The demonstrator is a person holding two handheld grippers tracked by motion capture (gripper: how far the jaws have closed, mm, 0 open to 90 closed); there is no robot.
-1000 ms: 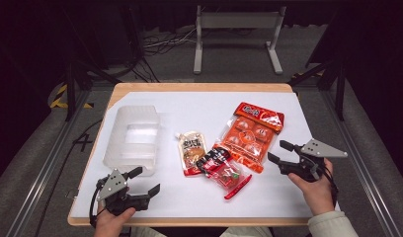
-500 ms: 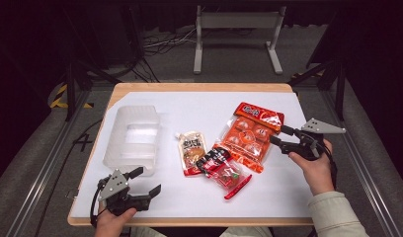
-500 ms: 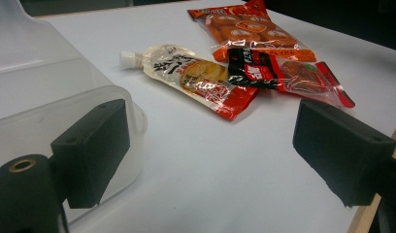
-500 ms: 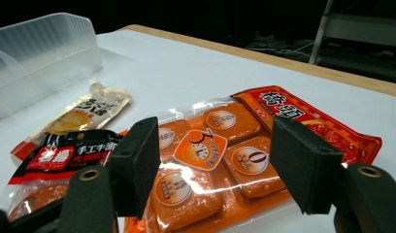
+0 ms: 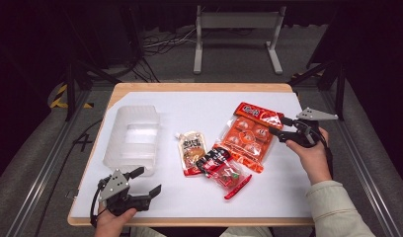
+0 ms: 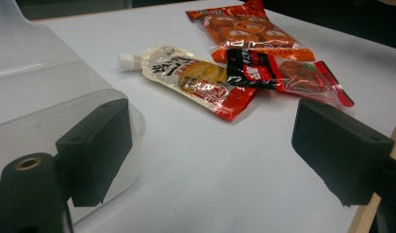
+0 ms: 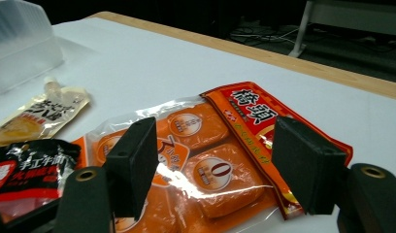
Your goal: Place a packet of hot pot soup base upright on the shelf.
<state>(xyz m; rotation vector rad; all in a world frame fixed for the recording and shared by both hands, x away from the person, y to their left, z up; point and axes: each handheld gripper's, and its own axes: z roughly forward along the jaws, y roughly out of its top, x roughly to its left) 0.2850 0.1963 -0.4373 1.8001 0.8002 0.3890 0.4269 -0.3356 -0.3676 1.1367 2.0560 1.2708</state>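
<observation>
dark floor and black stands ring a wooden table covered by a white sheet, and a grey metal frame stands on the floor beyond its far edge.

on the sheet's left part sits a clear, frosted plastic tub, turned bottom up. three packets lie near the middle: a pale spouted drink pouch with a red bottom, a black-and-red clear snack packet overlapping the pouch's lower corner, and a large orange bag of round cakes with a red header, whose lower end meets the black-and-red packet.

the right gripper, held in the person's right hand, sits at the orange bag's right edge by the red header. its jaws are spread wide with the bag lying below and between them, and the pads do not press on it; in the right gripper view the two black pads stand on either side of the bag's printed cakes. i cannot tell whether a jaw tip brushes the wrapper.

the left gripper rests near the table's front left corner, just in front of the tub, held by the left hand. its jaws are released and wide, nothing between them, pointing across the sheet toward the packets.
</observation>
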